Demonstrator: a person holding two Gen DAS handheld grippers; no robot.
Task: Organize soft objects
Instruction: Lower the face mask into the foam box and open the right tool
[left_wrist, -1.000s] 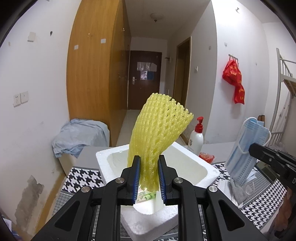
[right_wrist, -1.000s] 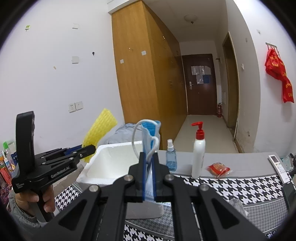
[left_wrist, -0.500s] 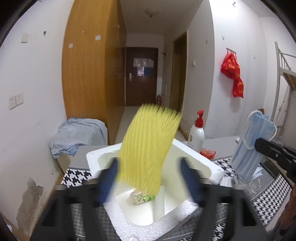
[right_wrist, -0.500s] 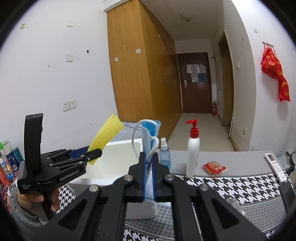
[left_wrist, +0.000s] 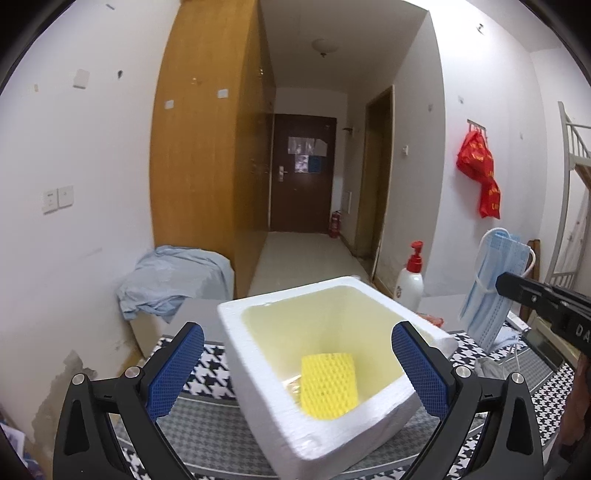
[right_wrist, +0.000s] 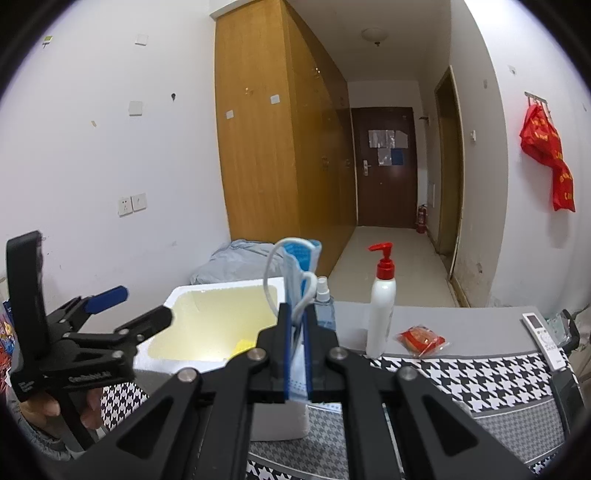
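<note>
A yellow foam net (left_wrist: 328, 384) lies on the bottom of the white foam box (left_wrist: 236, 332); a corner of the net shows in the right wrist view (right_wrist: 242, 347). My left gripper (left_wrist: 297, 367) is open and empty just above the box's near rim; it also shows in the right wrist view (right_wrist: 129, 306). My right gripper (right_wrist: 295, 325) is shut on a blue face mask (right_wrist: 299, 273), held upright beside the box (right_wrist: 177, 295). The mask also shows at the right of the left wrist view (left_wrist: 495, 284).
A white pump bottle with a red top (right_wrist: 382, 306), a small blue spray bottle (right_wrist: 325, 306), a red packet (right_wrist: 421, 339) and a remote (right_wrist: 543, 336) stand on the houndstooth-covered table (right_wrist: 480, 376). A pale blue cloth heap (left_wrist: 173, 280) lies behind the box.
My left gripper opened and let go of the yellow net, which dropped into the foam box. My right gripper kept hold of the mask and barely moved.
</note>
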